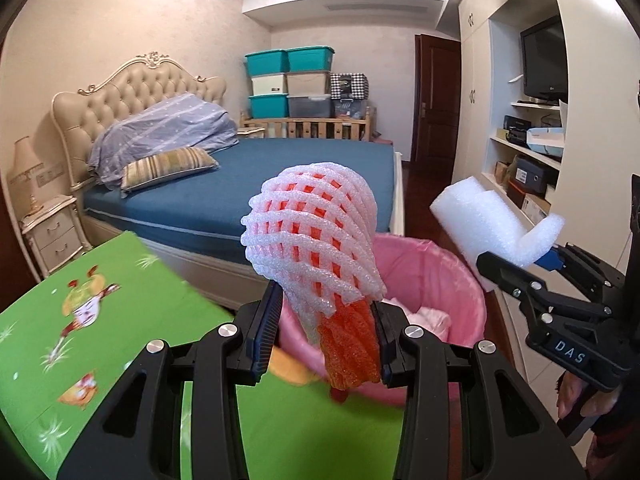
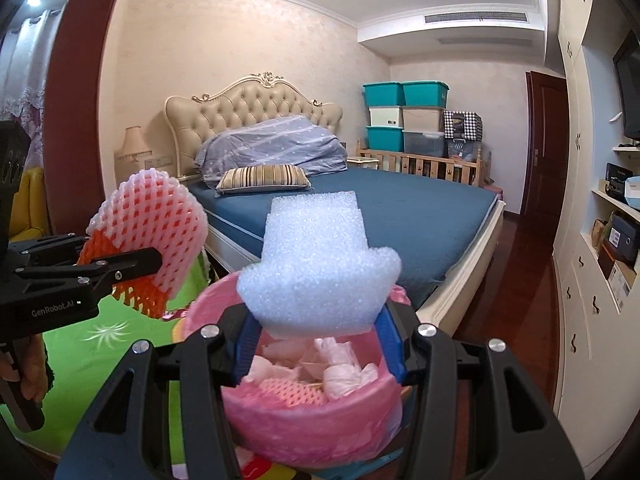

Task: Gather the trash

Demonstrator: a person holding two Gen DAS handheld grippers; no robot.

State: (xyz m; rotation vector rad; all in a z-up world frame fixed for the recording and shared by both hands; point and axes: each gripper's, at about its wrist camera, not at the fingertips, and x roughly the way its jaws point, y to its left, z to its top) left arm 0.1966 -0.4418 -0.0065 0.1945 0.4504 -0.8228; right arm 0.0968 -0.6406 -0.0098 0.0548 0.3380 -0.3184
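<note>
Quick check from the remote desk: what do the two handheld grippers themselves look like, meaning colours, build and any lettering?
Both are black, angular linkage frames with round silver bolt heads. The left gripper has dark ribbed pads edged in blue, and its side reads "GenRobot.AI" in the right wrist view. The right gripper has bright blue ribbed fingers, and its body shows "DAS" in pale letters in the left wrist view. A dark sleeve edge shows at the right hand.

Two fisheye views, each looking forward and slightly downward along its own gripper's two black fingers, which fill the lower frame at close range. The left wrist view sits left of the pink-lined bin and catches the right gripper at its right edge. The right wrist view looks nearly down into the bin, with the left gripper at its left; both share the bed and the stacked storage boxes behind.
</note>
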